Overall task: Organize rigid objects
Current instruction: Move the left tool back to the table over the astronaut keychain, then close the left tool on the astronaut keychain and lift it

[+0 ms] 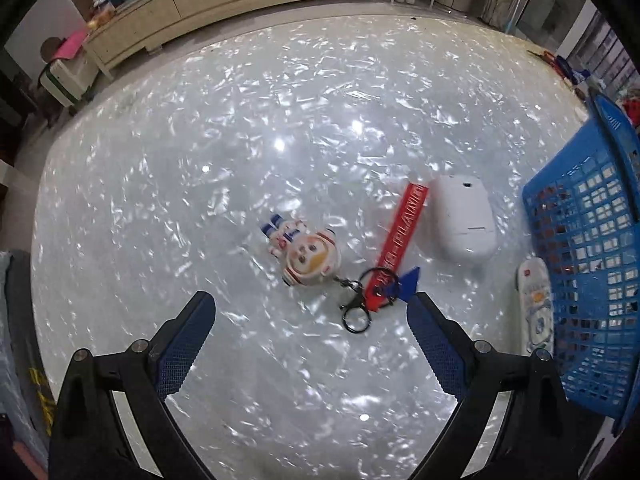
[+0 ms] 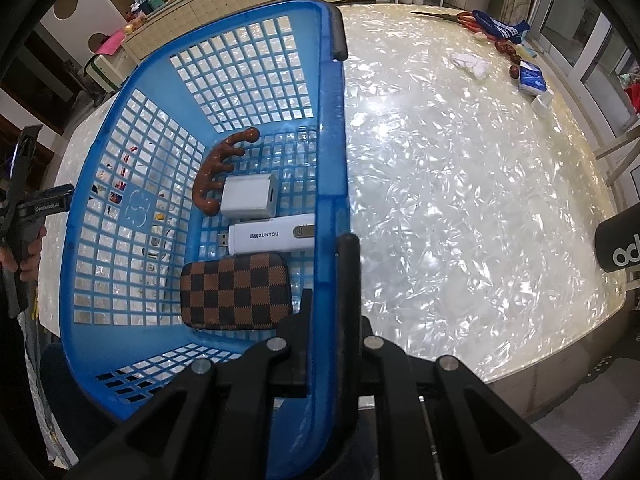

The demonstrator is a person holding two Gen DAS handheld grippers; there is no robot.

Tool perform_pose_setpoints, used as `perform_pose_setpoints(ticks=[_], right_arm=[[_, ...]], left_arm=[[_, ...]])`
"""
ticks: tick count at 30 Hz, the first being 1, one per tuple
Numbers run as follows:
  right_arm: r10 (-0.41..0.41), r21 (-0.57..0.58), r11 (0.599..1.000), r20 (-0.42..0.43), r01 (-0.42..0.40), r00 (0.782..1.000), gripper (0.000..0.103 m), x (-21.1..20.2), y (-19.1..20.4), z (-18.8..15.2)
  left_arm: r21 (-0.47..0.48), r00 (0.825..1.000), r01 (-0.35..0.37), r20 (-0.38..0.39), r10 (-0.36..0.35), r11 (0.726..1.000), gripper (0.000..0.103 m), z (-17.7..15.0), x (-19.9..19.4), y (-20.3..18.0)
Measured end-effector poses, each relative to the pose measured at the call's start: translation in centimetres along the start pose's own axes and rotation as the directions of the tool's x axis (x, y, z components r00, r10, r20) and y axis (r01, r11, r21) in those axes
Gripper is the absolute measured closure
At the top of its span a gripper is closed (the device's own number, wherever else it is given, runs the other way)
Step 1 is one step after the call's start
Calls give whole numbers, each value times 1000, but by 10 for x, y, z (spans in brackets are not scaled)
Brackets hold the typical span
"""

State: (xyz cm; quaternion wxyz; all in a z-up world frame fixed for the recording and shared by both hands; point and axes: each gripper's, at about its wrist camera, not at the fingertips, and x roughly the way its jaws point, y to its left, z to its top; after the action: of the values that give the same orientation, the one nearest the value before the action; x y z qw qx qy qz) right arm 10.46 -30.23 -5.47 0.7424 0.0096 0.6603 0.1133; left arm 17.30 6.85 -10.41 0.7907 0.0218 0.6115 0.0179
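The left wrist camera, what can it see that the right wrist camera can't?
Only the left wrist view shows the astronaut keychain, its red strap, a white case and a remote lying on the table beside the basket, with the left gripper open above them.

Only the right wrist view shows what is inside the basket: a brown massager, white charger, white USB stick and checkered pouch. The right gripper has its fingers shut on the rim.

Both show the blue basket and shiny table.

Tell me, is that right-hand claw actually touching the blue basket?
Touching. The right wrist view shows the right gripper shut on the blue basket's side wall, one finger inside it and one outside, with no gap.
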Motion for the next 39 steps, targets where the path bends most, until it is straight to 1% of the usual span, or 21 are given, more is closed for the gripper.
perform_pose_setpoints(ticks=[2,3,6,8,11,13,18,22,24,25,28,30,32,33,34,36,38,39], right_arm=[[4,3,1000,0,-4,1000,95,0,-1,0],[4,3,1000,1,-4,1000,95,0,-1,0],[6,3,1000,1,-6,1000,95,0,-1,-1],[7,4,1000,1,-7,1000,95,0,-1,0],[11,3,1000,1,-11,1000,95,0,-2,-1],[12,1,1000,-1,-12,1000,95,0,-3,-1],[16,-2,1000,-4,-16,1000,95,-1,-3,-1],[19,-3,1000,-6,-19,1000,95,1,-4,0],[21,-3,1000,-8,-22,1000,95,1,-4,0],[22,-2,1000,-9,-22,1000,95,2,-5,-1],[31,1,1000,-9,-31,999,95,2,-7,-2],[31,0,1000,-8,-31,999,95,2,-7,-2],[30,-2,1000,-9,-30,999,95,3,-6,-2],[30,-2,1000,-11,-30,999,95,3,-7,-2],[31,-2,1000,-11,-31,999,95,3,-7,-2],[32,-2,999,-11,-32,999,95,3,-7,-2],[32,-2,999,-10,-32,999,95,4,-7,-2],[32,-1,999,-11,-32,999,95,4,-7,-2]], left_arm=[[-9,1000,-29,-10,29,1000,5,4,4,3],[-29,999,-30,-14,29,999,5,6,6,5],[-104,1000,-6,-19,4,995,5,11,9,12],[-167,1000,3,-26,-7,986,5,15,13,19],[-265,999,16,-33,-26,964,5,20,18,30],[-337,998,23,-42,-39,941,5,22,23,38],[-469,996,51,-40,-79,882,5,28,31,53],[-514,997,44,-34,-72,857,6,32,37,57],[-532,997,30,-50,-67,846,6,33,42,57],[-533,996,20,-59,-60,846,7,32,45,55],[-546,996,6,-67,-50,838,12,31,50,54],[-567,996,3,-73,-53,824,15,26,53,54],[-585,995,1,-78,-57,811,21,22,56,55],[-591,995,0,-83,-60,807,22,21,59,56],[-591,996,-5,-76,-50,807,24,21,58,57],[-594,996,11,-65,-61,804,28,20,57,57],[-588,995,27,-58,-76,808,36,20,55,57],[-581,995,28,-61,-78,813,37,20,55,55]])
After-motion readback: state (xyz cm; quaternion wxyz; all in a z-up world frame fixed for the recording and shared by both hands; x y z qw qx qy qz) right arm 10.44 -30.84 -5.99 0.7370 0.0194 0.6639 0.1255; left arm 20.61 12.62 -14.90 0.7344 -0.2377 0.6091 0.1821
